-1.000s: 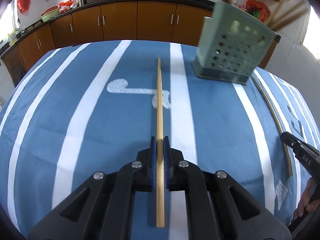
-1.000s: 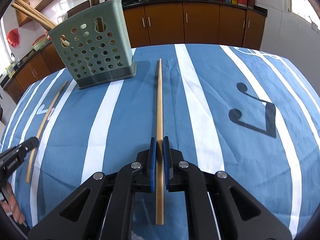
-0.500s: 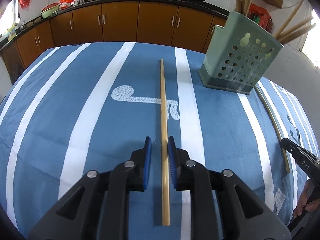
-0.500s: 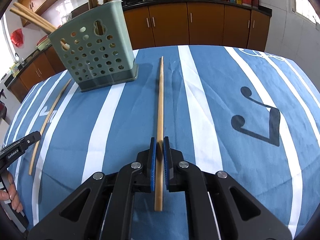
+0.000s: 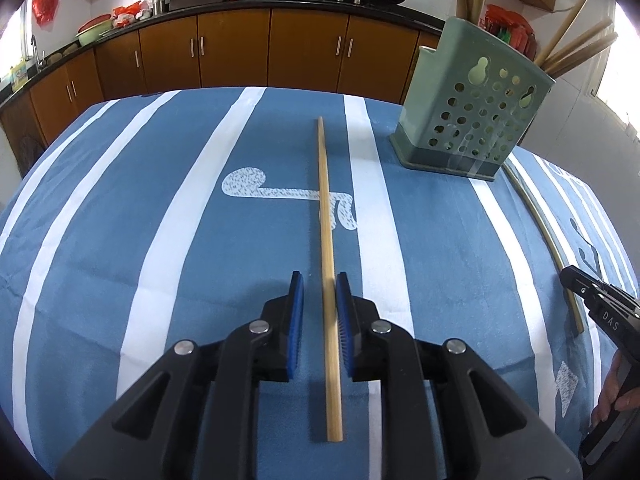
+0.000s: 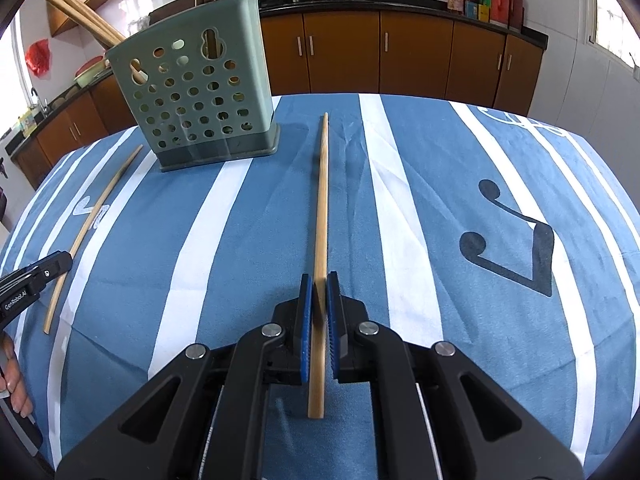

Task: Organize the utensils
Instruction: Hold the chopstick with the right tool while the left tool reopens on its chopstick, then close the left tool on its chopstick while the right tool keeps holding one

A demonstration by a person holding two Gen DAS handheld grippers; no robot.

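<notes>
In the left wrist view a wooden chopstick point(image 5: 326, 216) lies on the blue striped cloth between the pads of my left gripper point(image 5: 319, 286), which is open; the stick leans near the right pad. In the right wrist view my right gripper point(image 6: 319, 286) is shut on a second wooden chopstick point(image 6: 321, 200) that points away along the cloth. The green perforated utensil holder point(image 5: 476, 120) stands at the far right and holds several chopsticks; in the right wrist view the holder point(image 6: 192, 100) is at the far left. A third, curved chopstick point(image 6: 92, 220) lies beside it.
The table point(image 5: 120, 220) is covered with a blue cloth with white stripes. Brown kitchen cabinets point(image 5: 240, 52) with pans on the counter run behind it. The other gripper's tip shows at the right edge point(image 5: 600, 304) and, in the right wrist view, the left edge point(image 6: 32, 280).
My left gripper has opened and let go of its chopstick, which now lies on the cloth. My right gripper stays shut on its chopstick and has eased slightly.
</notes>
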